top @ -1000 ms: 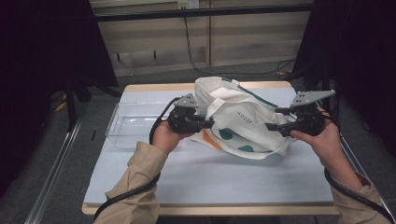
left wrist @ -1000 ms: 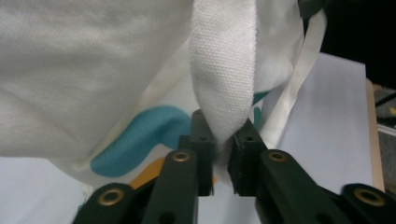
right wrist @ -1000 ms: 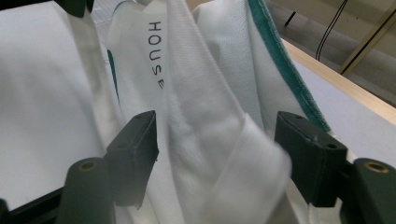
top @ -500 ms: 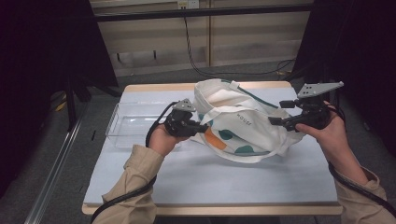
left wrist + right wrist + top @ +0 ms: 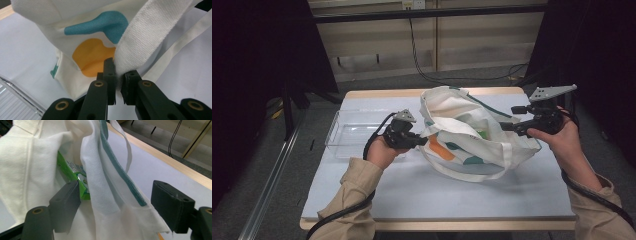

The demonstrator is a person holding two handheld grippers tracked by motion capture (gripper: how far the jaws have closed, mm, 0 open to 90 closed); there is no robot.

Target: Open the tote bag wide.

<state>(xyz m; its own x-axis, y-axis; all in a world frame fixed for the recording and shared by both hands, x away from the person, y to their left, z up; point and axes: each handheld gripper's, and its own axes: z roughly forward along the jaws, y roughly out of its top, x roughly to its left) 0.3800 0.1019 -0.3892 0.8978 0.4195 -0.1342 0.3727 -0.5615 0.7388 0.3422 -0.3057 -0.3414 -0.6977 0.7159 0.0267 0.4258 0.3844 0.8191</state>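
A cream tote bag (image 5: 472, 135) with orange and teal blotches lies on the table, its mouth held up. My left gripper (image 5: 424, 141) is at the bag's left side, shut on a white webbing strap (image 5: 147, 37), which is pinched between its pads (image 5: 118, 72). My right gripper (image 5: 504, 126) reaches in from the right. Its jaws (image 5: 117, 187) stand open and have just been closing a little. The bag's teal-trimmed rim (image 5: 117, 177) hangs loose between them, untouched by the pads. A green carton (image 5: 68, 168) lies inside the bag.
A clear plastic tray (image 5: 349, 130) stands on the table's left side, just behind my left hand. The pale blue tabletop (image 5: 437, 195) has bare room in front of the bag. Dark frames and cables lie beyond the far edge.
My left gripper has sunk a little and drifted left toward the person with the strap in it, and the bag's left side sits lower. The right hand has hardly moved.
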